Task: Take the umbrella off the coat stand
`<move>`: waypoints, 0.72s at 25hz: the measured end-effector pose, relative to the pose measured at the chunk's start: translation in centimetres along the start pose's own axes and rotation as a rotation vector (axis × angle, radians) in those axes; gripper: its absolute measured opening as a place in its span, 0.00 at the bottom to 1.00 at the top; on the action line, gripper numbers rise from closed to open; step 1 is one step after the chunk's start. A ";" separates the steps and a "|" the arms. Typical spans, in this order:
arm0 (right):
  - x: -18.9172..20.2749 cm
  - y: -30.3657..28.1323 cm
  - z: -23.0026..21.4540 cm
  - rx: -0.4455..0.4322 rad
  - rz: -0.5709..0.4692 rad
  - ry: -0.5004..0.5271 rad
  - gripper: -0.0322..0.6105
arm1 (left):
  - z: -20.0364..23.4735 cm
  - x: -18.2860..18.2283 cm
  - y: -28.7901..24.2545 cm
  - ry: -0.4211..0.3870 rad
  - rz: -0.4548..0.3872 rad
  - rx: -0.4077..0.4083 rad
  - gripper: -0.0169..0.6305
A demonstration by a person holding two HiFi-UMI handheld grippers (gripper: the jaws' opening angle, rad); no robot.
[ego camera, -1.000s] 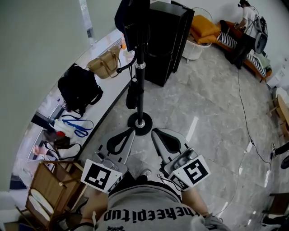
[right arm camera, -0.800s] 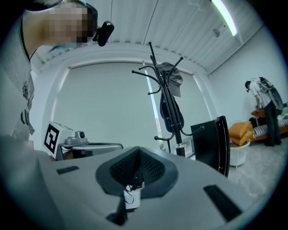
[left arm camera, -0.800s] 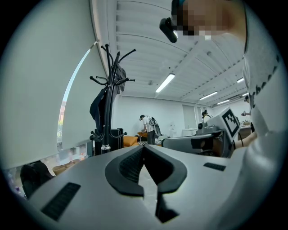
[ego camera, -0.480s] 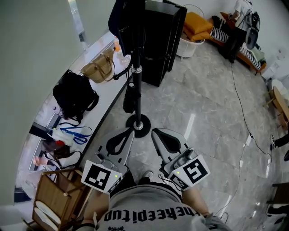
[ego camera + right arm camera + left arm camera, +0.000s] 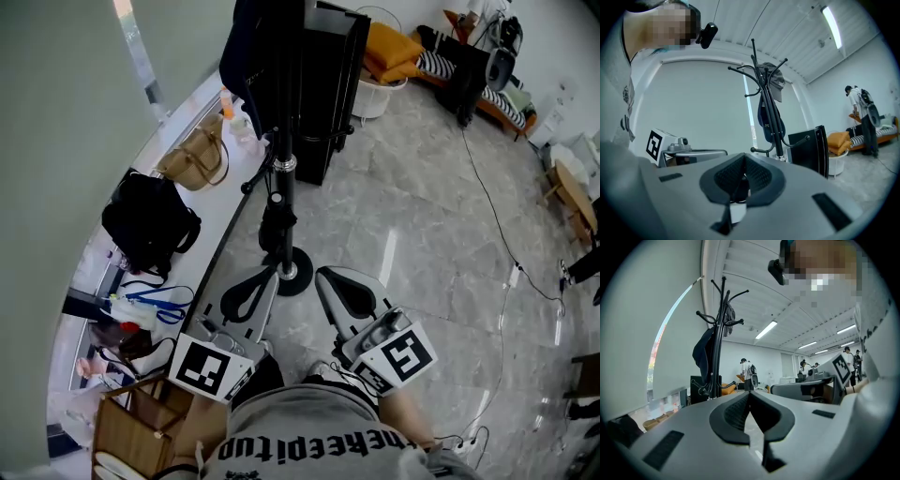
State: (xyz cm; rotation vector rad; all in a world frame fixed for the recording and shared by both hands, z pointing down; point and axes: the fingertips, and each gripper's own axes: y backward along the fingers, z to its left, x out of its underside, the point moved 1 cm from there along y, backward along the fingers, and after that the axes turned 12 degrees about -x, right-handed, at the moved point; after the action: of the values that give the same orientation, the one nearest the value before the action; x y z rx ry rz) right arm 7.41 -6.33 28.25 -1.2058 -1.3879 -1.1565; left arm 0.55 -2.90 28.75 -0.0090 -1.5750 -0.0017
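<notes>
The black coat stand (image 5: 282,178) rises straight ahead on its round base (image 5: 292,273), with a dark garment (image 5: 249,49) draped over its top. A short, folded black umbrella (image 5: 276,225) hangs beside the lower pole from a side hook. Both grippers are held level just short of the base, the left gripper (image 5: 272,272) and the right gripper (image 5: 323,275) side by side, both shut and empty. In the left gripper view the stand (image 5: 720,333) stands beyond the left gripper (image 5: 750,397). In the right gripper view the stand (image 5: 768,108) with a cap on it stands beyond the right gripper (image 5: 743,159).
A black cabinet (image 5: 328,84) stands right behind the stand. A window ledge on the left holds a black backpack (image 5: 150,223) and a tan handbag (image 5: 195,155). A wooden rack (image 5: 141,436) is at lower left. A cable (image 5: 497,234) crosses the marble floor at right.
Both grippers have moved forward toward the stand. Its base, a little ahead of the jaw tips a second ago, now lies between them; both jaws stayed shut.
</notes>
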 end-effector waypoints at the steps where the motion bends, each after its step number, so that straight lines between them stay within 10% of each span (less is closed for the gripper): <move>1: 0.3 -0.2 -0.2 0.016 0.015 0.004 0.07 | 0.4 0.1 -0.2 0.001 0.000 0.009 0.05; 18: 0.5 -4.3 -1.5 0.189 0.014 0.039 0.07 | 5.6 0.3 -2.9 0.016 -0.015 0.151 0.05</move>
State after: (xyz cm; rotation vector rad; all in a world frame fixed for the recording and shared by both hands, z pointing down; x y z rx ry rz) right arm 3.21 -8.03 28.62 -1.0518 -1.4229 -1.0102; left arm -5.05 -5.77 29.05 0.1214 -1.5561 0.1052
